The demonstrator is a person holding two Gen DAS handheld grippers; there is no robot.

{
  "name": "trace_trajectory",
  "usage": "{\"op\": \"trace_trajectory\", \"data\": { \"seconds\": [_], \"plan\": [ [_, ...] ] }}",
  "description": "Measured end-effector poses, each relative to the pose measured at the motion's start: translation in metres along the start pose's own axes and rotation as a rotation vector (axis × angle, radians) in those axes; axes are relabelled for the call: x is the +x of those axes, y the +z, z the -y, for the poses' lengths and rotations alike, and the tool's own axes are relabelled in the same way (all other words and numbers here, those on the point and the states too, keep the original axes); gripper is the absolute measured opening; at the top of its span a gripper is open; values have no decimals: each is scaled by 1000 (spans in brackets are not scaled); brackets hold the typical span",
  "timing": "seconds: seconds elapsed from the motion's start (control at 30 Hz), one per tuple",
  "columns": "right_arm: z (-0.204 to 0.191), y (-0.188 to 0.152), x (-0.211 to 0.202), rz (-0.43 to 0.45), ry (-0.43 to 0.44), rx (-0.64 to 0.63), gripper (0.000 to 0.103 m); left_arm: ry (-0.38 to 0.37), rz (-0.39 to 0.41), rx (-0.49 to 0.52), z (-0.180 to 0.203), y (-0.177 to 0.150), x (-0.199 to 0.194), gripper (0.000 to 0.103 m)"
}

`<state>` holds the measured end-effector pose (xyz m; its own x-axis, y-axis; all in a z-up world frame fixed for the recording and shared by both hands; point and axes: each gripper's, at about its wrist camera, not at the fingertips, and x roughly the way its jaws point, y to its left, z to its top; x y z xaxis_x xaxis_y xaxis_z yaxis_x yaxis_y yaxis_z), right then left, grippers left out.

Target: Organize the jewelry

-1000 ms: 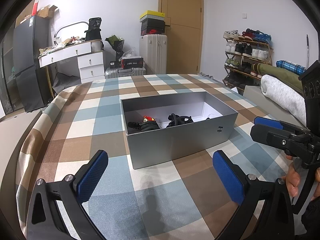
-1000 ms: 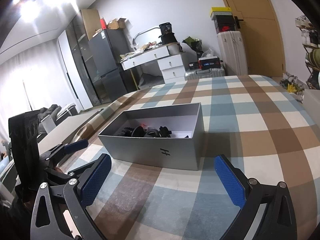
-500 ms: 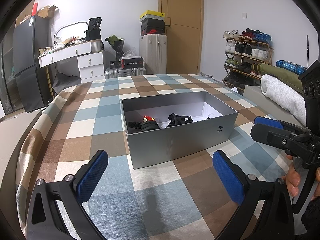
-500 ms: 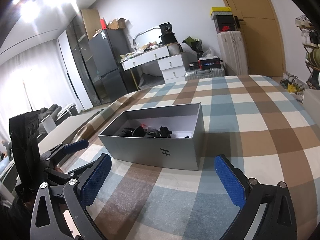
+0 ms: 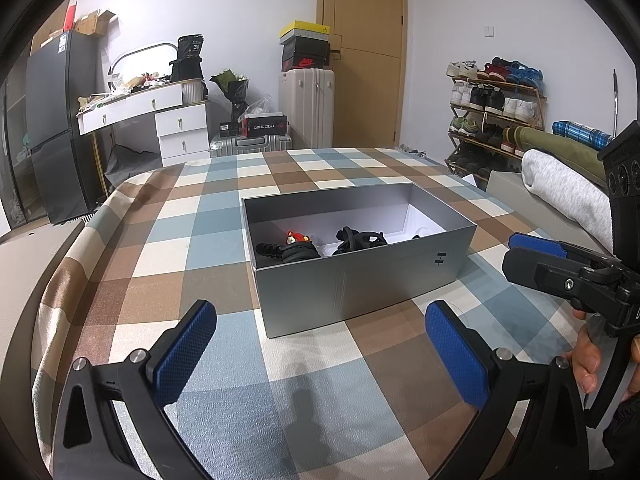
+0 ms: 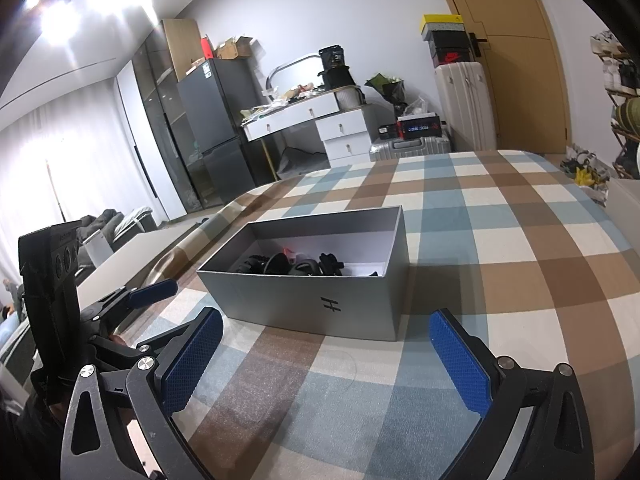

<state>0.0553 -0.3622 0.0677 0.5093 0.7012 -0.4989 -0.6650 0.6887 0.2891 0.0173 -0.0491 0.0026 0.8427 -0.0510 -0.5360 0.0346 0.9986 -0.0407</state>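
Observation:
An open grey box (image 5: 352, 288) (image 6: 320, 304) rests on the checked tablecloth (image 5: 168, 224). Inside lie black hair accessories (image 5: 360, 238) (image 6: 288, 264) and a small red bear charm (image 5: 295, 237). My left gripper (image 5: 320, 344) hovers open in front of the box's near wall, nothing between its blue pads (image 5: 184, 352). My right gripper (image 6: 326, 354) is open too, in front of the box's logo wall. In the left wrist view the right gripper (image 5: 536, 252) shows at the right edge, held by a hand (image 5: 586, 360).
The checked cloth (image 6: 500, 240) spreads wide around the box. A folded grey blanket (image 5: 560, 196) and a shoe rack (image 5: 492, 112) stand to the right. Behind are a white dresser (image 5: 160, 120), a dark fridge (image 5: 60, 128), suitcases (image 5: 306, 108) and a door.

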Motion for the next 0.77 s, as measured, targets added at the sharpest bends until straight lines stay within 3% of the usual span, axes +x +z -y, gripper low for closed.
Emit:
{"op": "trace_trajectory", "data": {
  "seconds": [0.77],
  "plan": [
    [-1,0,0,-6,6,0,103,-7,7,-16,-3,1,0,102]
  ]
}}
